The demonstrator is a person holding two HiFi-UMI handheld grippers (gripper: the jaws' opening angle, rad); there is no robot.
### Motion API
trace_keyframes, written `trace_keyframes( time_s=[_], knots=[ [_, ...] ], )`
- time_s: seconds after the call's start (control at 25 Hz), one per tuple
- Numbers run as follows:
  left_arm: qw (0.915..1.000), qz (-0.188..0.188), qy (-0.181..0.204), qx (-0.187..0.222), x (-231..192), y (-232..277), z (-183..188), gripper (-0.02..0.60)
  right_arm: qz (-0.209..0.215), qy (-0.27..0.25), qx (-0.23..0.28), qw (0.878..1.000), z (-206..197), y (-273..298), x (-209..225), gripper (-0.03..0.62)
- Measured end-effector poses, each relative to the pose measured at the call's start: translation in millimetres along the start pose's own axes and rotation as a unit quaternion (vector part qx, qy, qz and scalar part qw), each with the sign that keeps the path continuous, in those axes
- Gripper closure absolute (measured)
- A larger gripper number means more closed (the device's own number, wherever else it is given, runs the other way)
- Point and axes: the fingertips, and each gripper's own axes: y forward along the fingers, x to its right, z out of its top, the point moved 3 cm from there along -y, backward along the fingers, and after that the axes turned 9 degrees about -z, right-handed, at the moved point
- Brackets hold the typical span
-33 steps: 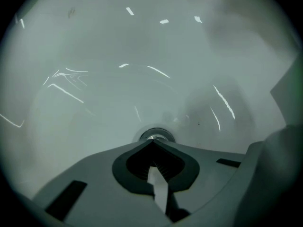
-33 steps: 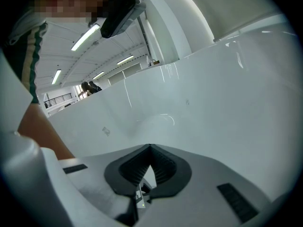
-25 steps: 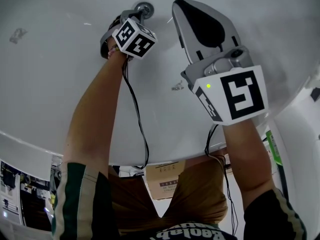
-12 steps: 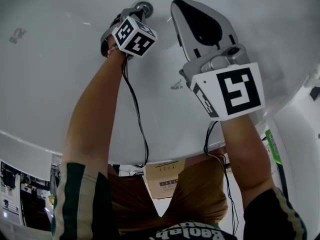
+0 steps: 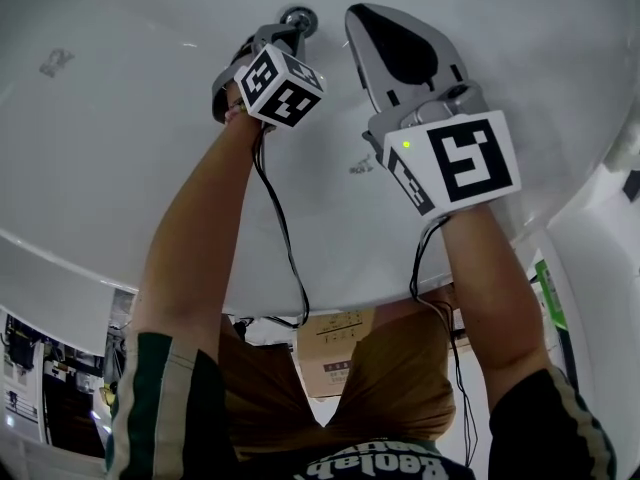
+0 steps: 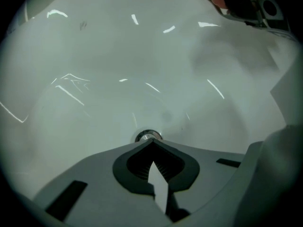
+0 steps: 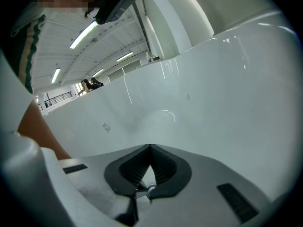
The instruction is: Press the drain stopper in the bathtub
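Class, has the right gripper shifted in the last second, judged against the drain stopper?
Yes. The right gripper edged left and up, nearer the drain stopper.

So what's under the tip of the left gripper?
The shiny round drain stopper in the white bathtub floor. The left gripper has its shut jaws over the stopper's near edge, so whether they touch it can't be seen.

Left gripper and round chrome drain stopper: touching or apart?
Cannot tell: in its own view the left gripper overlaps the chrome drain stopper, hiding any gap.
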Motion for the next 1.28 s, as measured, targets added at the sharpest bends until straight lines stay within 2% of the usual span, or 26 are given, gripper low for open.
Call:
trace_keyframes(
  time_s=[0.4, 0.52, 0.68, 1.0, 1.28],
  knots=[
    [0.9992, 0.011, -0.006, 0.038, 7.2, -63.5, 22.6, 0.578, 0.006, 0.007, -0.014, 1.0, -9.6, -1.7, -0.6, 0.586],
    [0.9984, 0.017, -0.011, 0.053, 3.8, -93.5, 28.9, 0.578, 0.013, -0.012, -0.019, 1.0, -4.8, -6.3, -4.9, 0.586],
    [0.9958, 0.026, -0.023, 0.085, 3.7, -135.4, 46.5, 0.578, 0.013, -0.009, -0.012, 1.0, 20.9, -20.9, -9.8, 0.586],
    [0.989, 0.041, -0.015, 0.141, 26.0, -224.3, 83.1, 0.578, 0.024, -0.04, -0.007, 0.999, 70.4, -68.5, -46.4, 0.586],
    [0.9828, 0.054, -0.005, 0.177, 41.9, -300.2, 92.5, 0.578, 0.019, -0.066, 0.007, 0.998, 115.4, -123.5, -76.1, 0.586]
  ],
)
